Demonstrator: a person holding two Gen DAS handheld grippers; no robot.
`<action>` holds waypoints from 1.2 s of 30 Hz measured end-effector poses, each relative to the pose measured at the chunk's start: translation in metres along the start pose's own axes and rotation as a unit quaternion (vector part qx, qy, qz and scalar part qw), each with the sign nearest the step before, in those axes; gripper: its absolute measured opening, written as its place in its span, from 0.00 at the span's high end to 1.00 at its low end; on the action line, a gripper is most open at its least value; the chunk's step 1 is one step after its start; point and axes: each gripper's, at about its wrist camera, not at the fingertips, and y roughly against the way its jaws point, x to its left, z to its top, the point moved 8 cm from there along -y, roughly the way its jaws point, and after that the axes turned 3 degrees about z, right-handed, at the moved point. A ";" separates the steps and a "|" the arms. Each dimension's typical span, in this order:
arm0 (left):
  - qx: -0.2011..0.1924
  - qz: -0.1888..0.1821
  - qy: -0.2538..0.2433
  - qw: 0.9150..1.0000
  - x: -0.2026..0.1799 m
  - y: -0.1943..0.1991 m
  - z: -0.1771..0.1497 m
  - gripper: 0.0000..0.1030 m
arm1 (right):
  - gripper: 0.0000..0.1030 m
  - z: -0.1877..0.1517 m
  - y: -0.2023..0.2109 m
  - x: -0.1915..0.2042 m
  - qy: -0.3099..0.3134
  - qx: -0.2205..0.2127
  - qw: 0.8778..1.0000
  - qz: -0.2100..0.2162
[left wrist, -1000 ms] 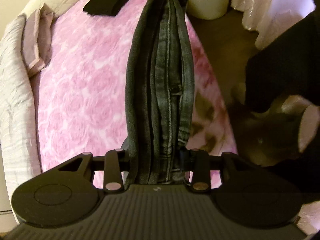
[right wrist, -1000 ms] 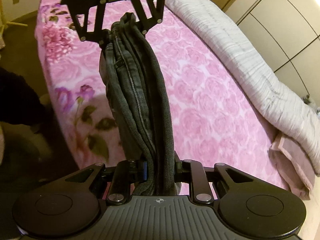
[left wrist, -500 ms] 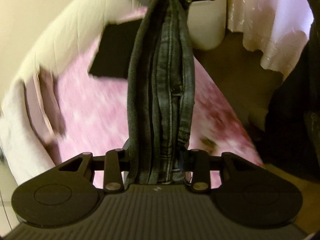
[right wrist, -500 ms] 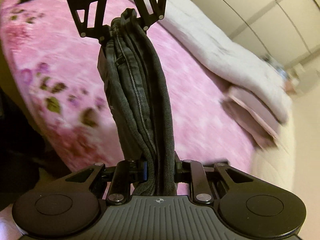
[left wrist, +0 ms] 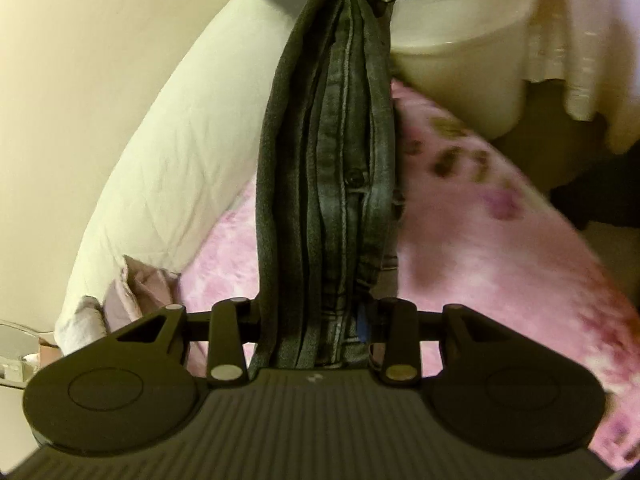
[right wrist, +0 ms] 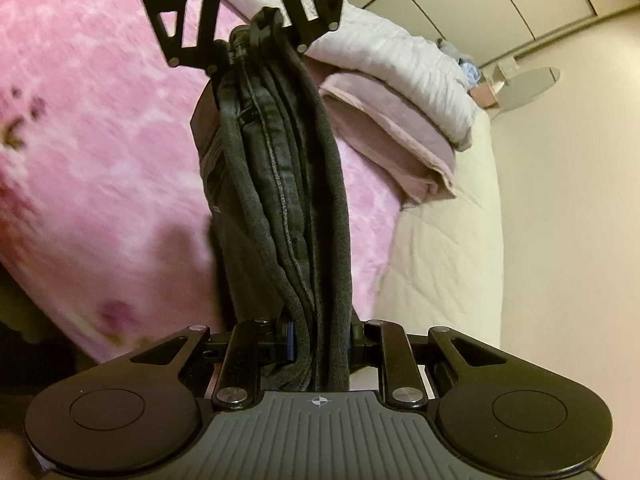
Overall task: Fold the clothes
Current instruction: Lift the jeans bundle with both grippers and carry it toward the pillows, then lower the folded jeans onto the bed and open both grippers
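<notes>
A folded pair of dark grey jeans [left wrist: 328, 168] is hanging stretched in the air above a bed with a pink floral blanket [left wrist: 480, 240]. The left gripper [left wrist: 316, 332] and right gripper [right wrist: 320, 344] are each clamping narrowly on one end of the bundle. Gripping both ends is likely keeping the thick folds stacked together.

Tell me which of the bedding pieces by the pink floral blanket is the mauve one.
The folded mauve pillowcase, flat on the bed between the white quilt and the pink blanket. The quilt is white and rolled up along the edge.
</notes>
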 end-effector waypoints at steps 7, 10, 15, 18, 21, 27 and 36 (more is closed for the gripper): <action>0.031 0.084 0.009 0.996 0.028 -0.119 0.037 0.67 | 0.80 -0.072 -0.103 -0.074 0.030 -0.042 0.997 -0.064; 0.058 0.070 -0.001 0.996 -0.016 -0.188 0.027 0.66 | 0.79 -0.107 -0.172 -0.049 0.013 -0.029 0.999 -0.040; 0.097 0.022 0.003 0.995 -0.079 -0.248 0.006 0.62 | 0.79 -0.141 -0.239 0.009 -0.025 -0.001 0.999 0.046; 0.073 0.039 -0.009 0.997 -0.091 -0.247 -0.004 0.61 | 0.73 -0.150 -0.236 0.024 -0.026 -0.010 0.998 0.050; 0.056 0.043 -0.020 0.997 -0.089 -0.244 -0.010 0.60 | 0.68 -0.156 -0.234 0.036 -0.008 -0.005 0.999 0.047; 0.050 0.058 -0.036 0.996 -0.081 -0.246 -0.023 0.62 | 0.73 -0.149 -0.237 0.039 -0.043 0.015 0.998 0.045; 0.051 0.065 -0.029 0.996 -0.093 -0.243 -0.044 0.55 | 0.71 -0.143 -0.244 0.061 -0.041 0.041 0.998 0.033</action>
